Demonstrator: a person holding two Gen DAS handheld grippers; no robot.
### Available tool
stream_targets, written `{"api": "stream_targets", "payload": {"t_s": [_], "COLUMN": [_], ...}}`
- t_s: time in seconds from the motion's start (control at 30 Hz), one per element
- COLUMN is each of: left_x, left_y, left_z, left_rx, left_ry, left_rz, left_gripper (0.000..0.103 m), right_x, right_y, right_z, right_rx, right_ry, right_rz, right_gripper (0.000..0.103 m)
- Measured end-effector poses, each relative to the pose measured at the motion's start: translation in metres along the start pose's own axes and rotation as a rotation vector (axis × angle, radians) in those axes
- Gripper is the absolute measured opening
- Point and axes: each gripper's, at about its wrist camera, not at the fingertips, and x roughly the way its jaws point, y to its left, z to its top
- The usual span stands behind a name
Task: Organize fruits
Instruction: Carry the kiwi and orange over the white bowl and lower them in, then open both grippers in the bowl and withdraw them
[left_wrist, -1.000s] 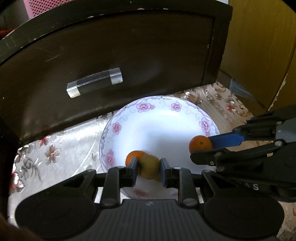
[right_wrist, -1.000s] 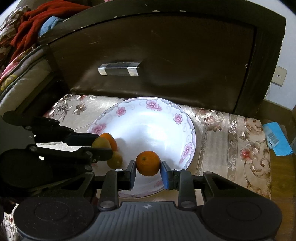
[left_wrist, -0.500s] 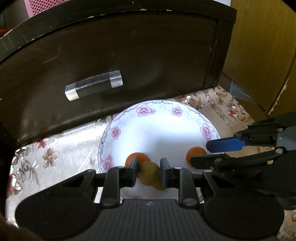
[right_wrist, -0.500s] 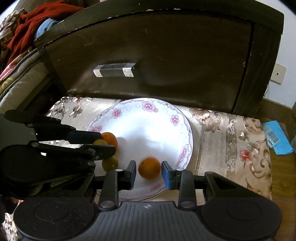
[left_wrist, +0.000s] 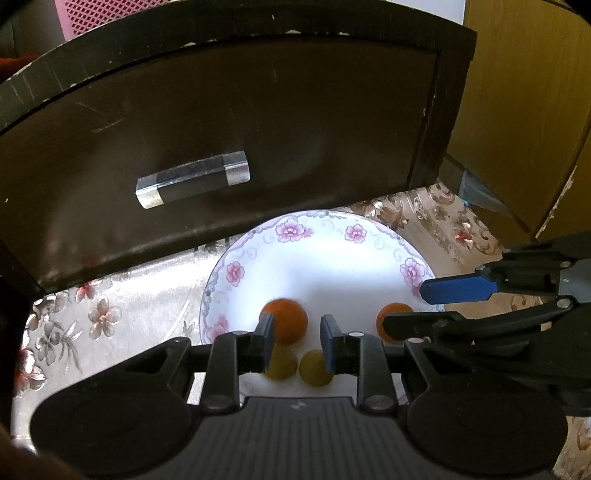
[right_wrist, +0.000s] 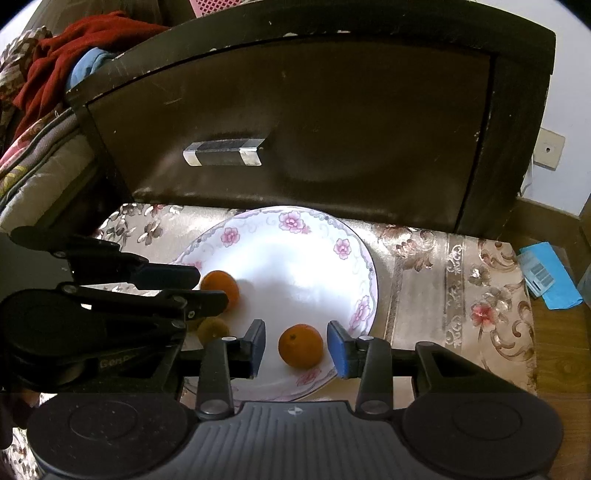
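A white plate (right_wrist: 354, 266) with a pink flower rim sits in the centre of both views on a floral cloth (right_wrist: 461, 280), just in front of a dark drawer front (right_wrist: 295, 122). It holds four fruits: two oranges and two small yellow-green ones.

In the right wrist view, one orange (right_wrist: 300, 345) lies on the plate's lower part, between the fingers of the right gripper (right_wrist: 295, 349); its jaws are opening, with a clear gap on each side of the fruit. The second orange (right_wrist: 221, 286) lies at the plate's left, partly behind the left gripper (right_wrist: 207, 284).

In the left wrist view that orange (left_wrist: 286, 319) sits just beyond the left gripper (left_wrist: 295, 343), whose jaws stand narrow and grip nothing. The two yellow-green fruits (left_wrist: 283, 363) (left_wrist: 314, 368) lie side by side at the lower centre, beneath its fingertips
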Motion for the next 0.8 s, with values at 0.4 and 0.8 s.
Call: {"api": "stream_targets", "payload": {"t_s": [0.4, 0.8], "left_x": [-0.023, -0.073], "left_y": [0.006, 0.023], "left_z": [-0.003, -0.038], "left_rx": [-0.013, -0.042], "left_ry": [-0.018, -0.014], "left_rz": [0.016, 0.019], "left_gripper": [0.035, 0.036], "right_x": [-0.015, -0.039], "right_y": [0.011, 0.043], "right_z": [0.001, -0.014], "right_rx": [0.002, -0.024], "right_ry": [-0.022, -0.009], "right_rz": [0.011, 0.063], "right_gripper": [0.034, 0.037]}}
